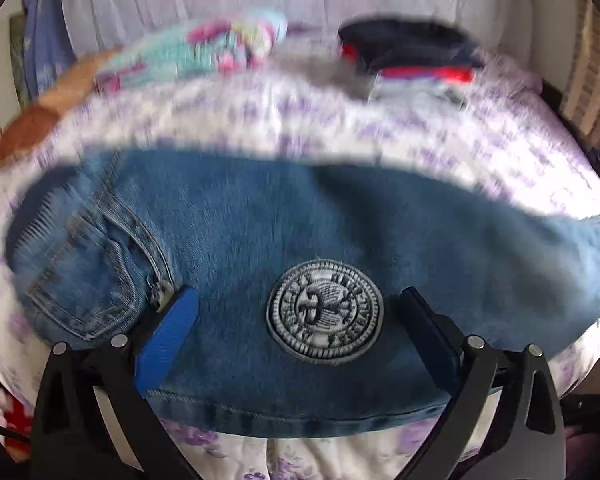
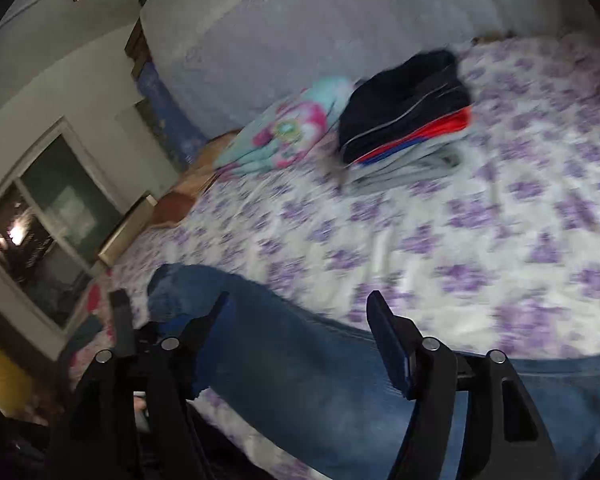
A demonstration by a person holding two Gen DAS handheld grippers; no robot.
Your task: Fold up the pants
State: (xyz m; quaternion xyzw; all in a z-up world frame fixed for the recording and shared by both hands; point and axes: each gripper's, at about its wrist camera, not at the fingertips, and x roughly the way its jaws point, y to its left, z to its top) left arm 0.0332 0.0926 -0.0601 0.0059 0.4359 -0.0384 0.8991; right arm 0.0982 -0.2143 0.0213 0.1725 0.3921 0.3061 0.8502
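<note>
So we've got the jeans (image 1: 284, 240) lying flat on the bed (image 1: 440, 136), taking up the whole middle band of the left wrist view, with the round embroidered patch (image 1: 325, 311) sitting low centre and a back pocket (image 1: 88, 280) at lower left. The denim already looks doubled over, so our read is we're partway through and lining up the next fold.

The left tongs (image 1: 296, 308) are spread wide open, one finger on either side of the patch, holding nothing. They look close to the denim, though we can't tell if they're touching. The right tongs (image 2: 298, 312) are also open and empty, hovering over the jeans, which run across the bottom of that view, with one end near the lower left.

What we'd suggest for this step: pinch the near hem edge at the bottom of the left view with both tongs, well apart, and grab all layers, not just the top one. Denim's stiff and heavy, so a shallow bite could slip. Carry the edge over evenly so the fold line stays straight.

Keep it clear of the folded clothes stack (image 2: 408, 116) and the colourful garment (image 2: 284, 136) in the upper middle. Both views are motion-blurred, so fine detail is a guess.
</note>
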